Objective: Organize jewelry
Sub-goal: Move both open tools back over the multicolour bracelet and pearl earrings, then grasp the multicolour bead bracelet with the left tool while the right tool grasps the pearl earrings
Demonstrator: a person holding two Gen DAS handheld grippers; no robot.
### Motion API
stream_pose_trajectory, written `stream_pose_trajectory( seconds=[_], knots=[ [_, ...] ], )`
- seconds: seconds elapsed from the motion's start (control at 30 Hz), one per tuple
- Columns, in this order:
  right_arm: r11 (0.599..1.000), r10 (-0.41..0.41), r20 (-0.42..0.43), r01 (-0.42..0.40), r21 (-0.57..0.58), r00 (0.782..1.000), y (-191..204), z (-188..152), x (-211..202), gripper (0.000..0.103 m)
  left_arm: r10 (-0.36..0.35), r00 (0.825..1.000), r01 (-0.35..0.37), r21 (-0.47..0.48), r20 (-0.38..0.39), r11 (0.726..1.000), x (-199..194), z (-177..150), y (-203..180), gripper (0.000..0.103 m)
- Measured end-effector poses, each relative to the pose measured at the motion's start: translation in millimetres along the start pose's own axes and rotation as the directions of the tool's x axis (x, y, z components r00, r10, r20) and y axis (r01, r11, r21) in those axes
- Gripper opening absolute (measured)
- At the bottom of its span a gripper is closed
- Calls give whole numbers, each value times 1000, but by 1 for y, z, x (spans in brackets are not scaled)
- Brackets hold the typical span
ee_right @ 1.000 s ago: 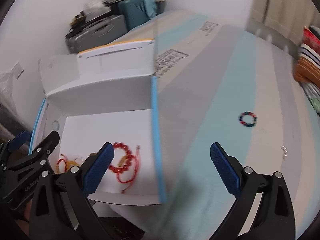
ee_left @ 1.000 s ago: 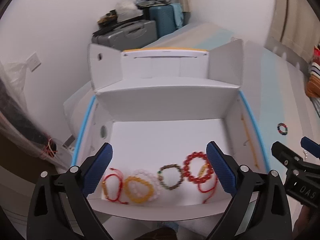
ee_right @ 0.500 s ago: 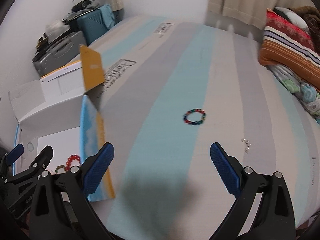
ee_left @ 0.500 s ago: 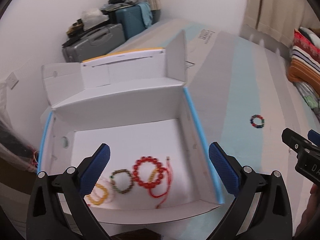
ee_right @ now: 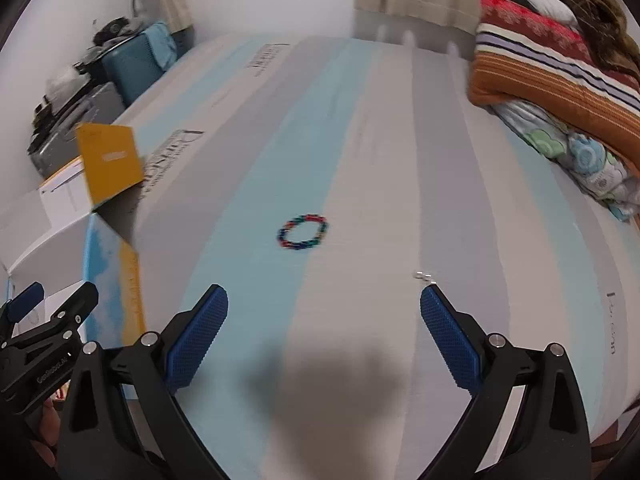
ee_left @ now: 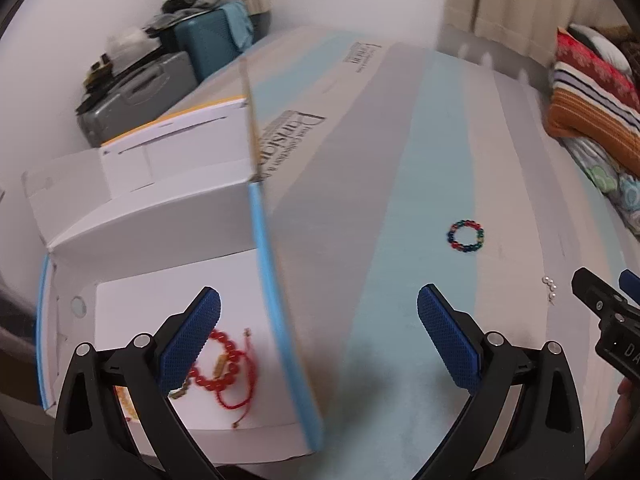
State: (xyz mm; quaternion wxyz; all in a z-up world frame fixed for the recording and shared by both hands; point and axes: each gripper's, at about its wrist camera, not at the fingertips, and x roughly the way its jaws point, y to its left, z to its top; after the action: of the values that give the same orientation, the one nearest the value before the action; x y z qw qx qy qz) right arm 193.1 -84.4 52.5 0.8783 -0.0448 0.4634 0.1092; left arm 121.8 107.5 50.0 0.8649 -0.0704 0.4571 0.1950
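Presently, right gripper (ee_right: 322, 332): spread wide, empty, facing the multicoloured bead bracelet (ee_right: 303, 232) lying loose on the striped mattress (ee_right: 460, 184), likely the next pick. Left gripper (ee_left: 318, 338): likewise spread, empty, straddling the white box (ee_left: 152, 216) wall; red bracelet (ee_left: 222, 364) already stored inside.

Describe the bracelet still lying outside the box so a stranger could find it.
On the striped mattress, look right of the open white box, on the pale blue stripe. The multicoloured bead bracelet lies there alone, unlike the red bracelet inside the box.
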Motion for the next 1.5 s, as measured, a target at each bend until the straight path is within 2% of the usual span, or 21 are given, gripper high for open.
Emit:
stream_pose_trajectory(
  seconds=[0.33, 0.43, 0.6, 0.73, 0.87, 1.13, 1.3, 1.5],
  knots=[
    [997, -63, -32, 65, 49, 997, -60, 6, 35, 93, -56, 998, 57, 72, -16, 996, 32, 23, -61, 97],
    [991, -122, -24, 123, 45, 992, -72, 5, 50, 93, -79, 997, 81, 97, -27, 992, 48, 30, -83, 97],
    [993, -84, -88, 90, 71, 993, -92, 5, 81, 93, -70, 997, 76, 155, -41, 985, 74, 35, -114, 97],
    [993, -74, -126, 84, 80, 989, -102, 5, 102, 93, -76, 995, 86, 175, -64, 981, 98, 37, -134, 97],
    [992, -31, -170, 52, 119, 985, -115, 4, 125, 93, -93, 991, 108, 177, -94, 978, 126, 41, -152, 97],
    [987, -18, -249, 58, 153, 968, -135, 0, 163, 83, -118, 986, 138, 167, -121, 976, 183, 46, -175, 97],
    [985, -14, -293, 63, 158, 956, -135, -6, 182, 73, -83, 983, 112, 170, -165, 979, 217, 42, -182, 97],
    [988, -27, -319, 74, 139, 947, -129, -10, 194, 63, -73, 986, 100, 185, -147, 978, 228, 43, -185, 97]
  ],
)
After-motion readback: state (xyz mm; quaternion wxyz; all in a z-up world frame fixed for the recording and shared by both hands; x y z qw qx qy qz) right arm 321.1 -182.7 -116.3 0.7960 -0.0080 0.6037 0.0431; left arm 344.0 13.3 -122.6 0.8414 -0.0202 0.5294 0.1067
